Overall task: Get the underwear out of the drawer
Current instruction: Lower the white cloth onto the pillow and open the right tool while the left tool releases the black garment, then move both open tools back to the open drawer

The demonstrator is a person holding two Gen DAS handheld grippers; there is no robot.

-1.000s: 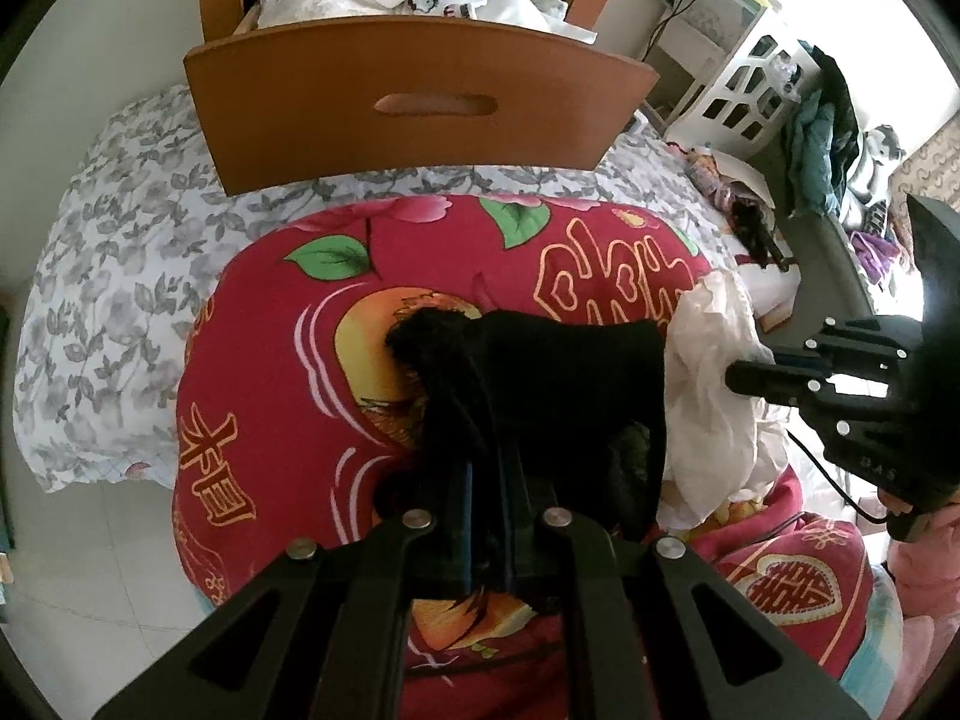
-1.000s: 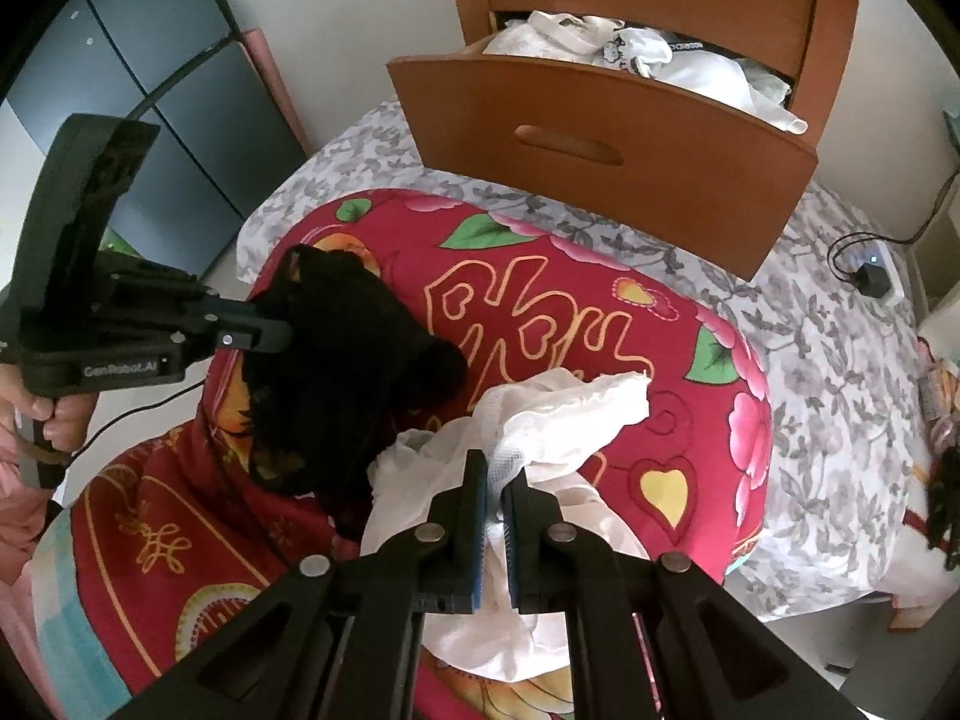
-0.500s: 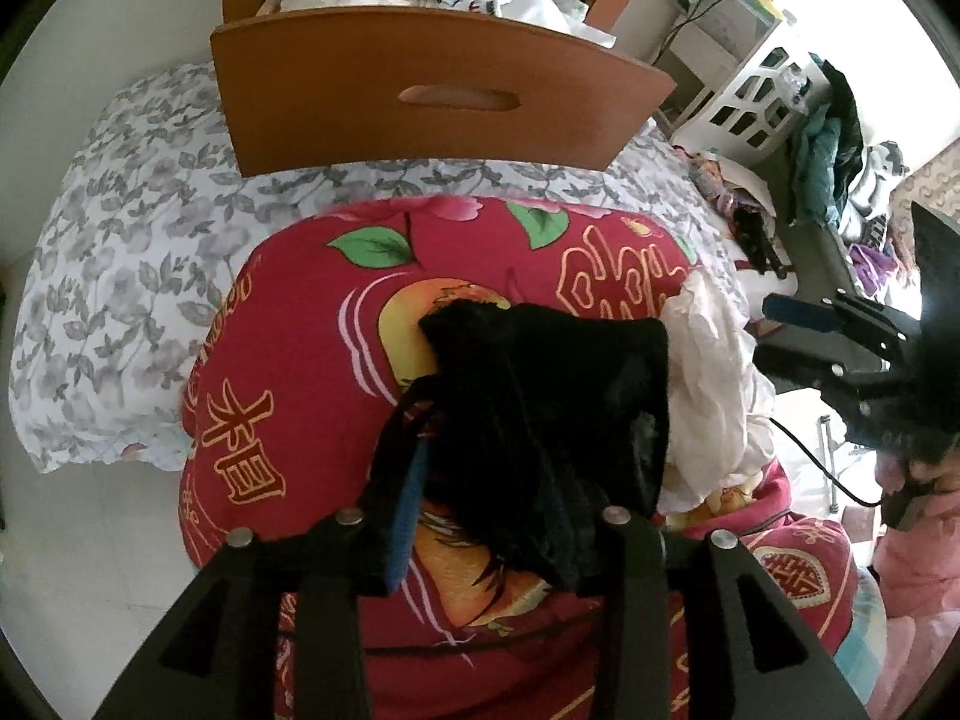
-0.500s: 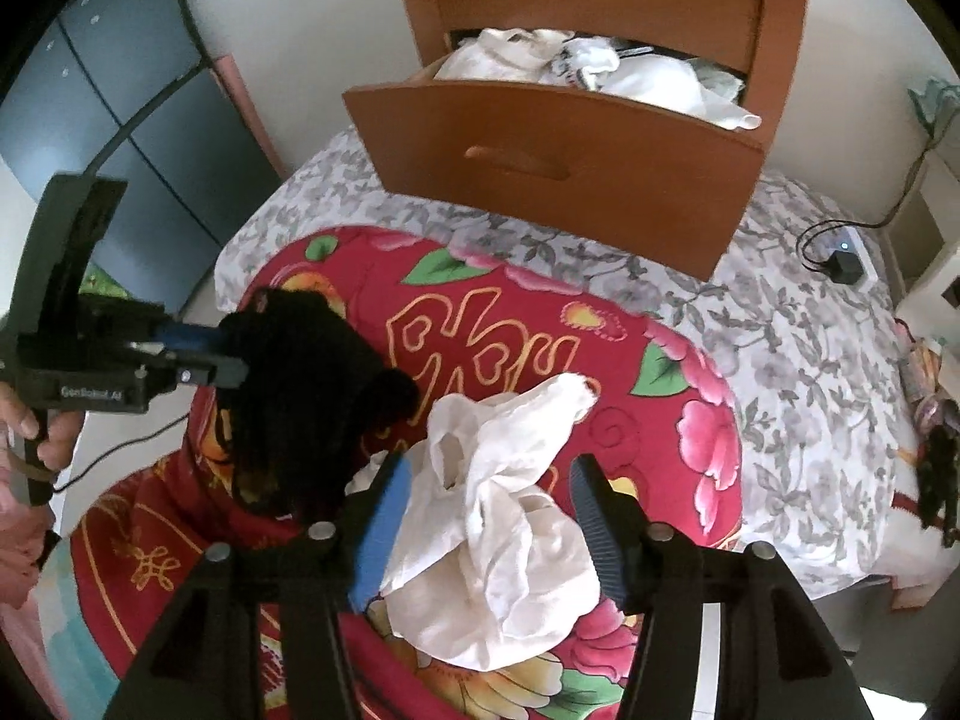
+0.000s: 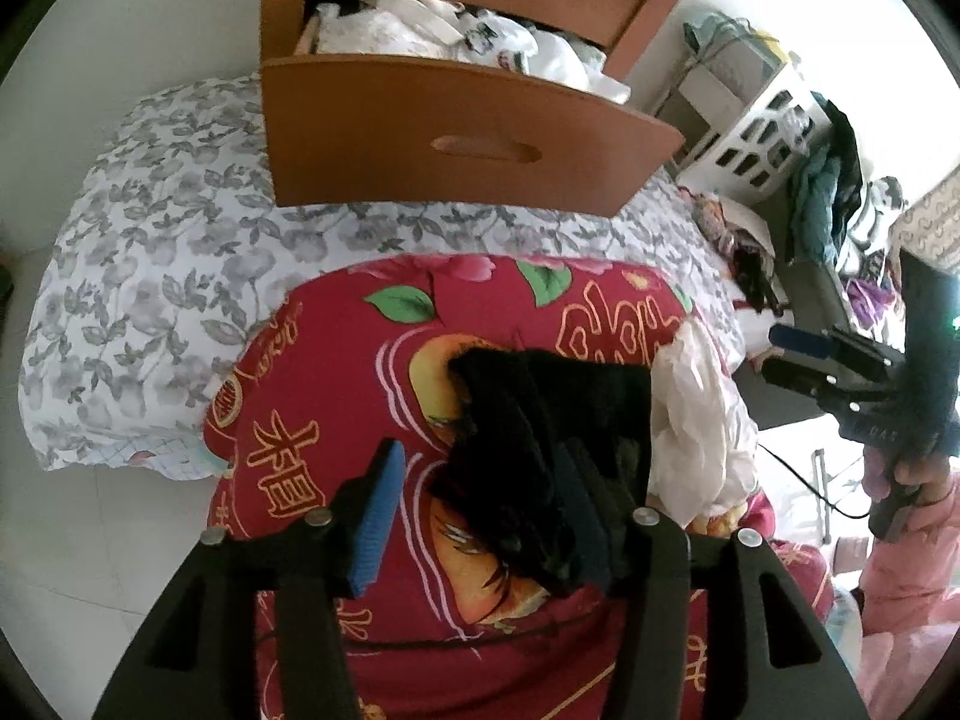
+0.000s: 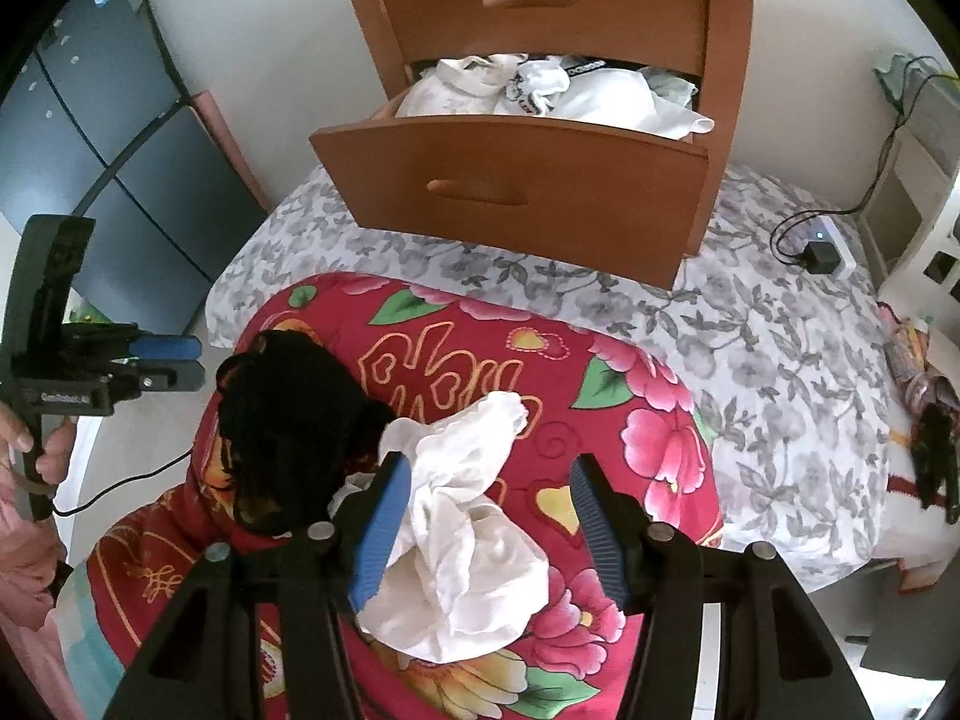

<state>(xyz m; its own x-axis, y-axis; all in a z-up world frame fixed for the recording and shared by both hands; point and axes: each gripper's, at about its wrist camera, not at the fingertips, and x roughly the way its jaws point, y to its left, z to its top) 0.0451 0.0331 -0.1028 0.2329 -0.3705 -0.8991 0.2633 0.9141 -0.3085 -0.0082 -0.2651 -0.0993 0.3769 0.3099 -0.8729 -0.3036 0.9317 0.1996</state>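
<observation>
Left fingers point(image 5: 480, 516) opening, black underwear point(image 5: 540, 420) released; right fingers point(image 6: 489, 531) released, white underwear point(image 6: 468, 540) dropped on quilt point(image 6: 630, 420).

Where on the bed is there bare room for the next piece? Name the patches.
Free: the floral sheet between the open drawer and the red quilt, and the quilt's flowered right part. Crowded: the quilt's near left, where the black underwear and white underwear lie touching. The sheet's far right edge holds small clutter.

Readable text
Gold Chinese characters, including 相 point(image 5: 282, 468), on the red quilt point(image 5: 360, 372); "GenRobot.AI" on the left claw point(image 6: 174, 363).
</observation>
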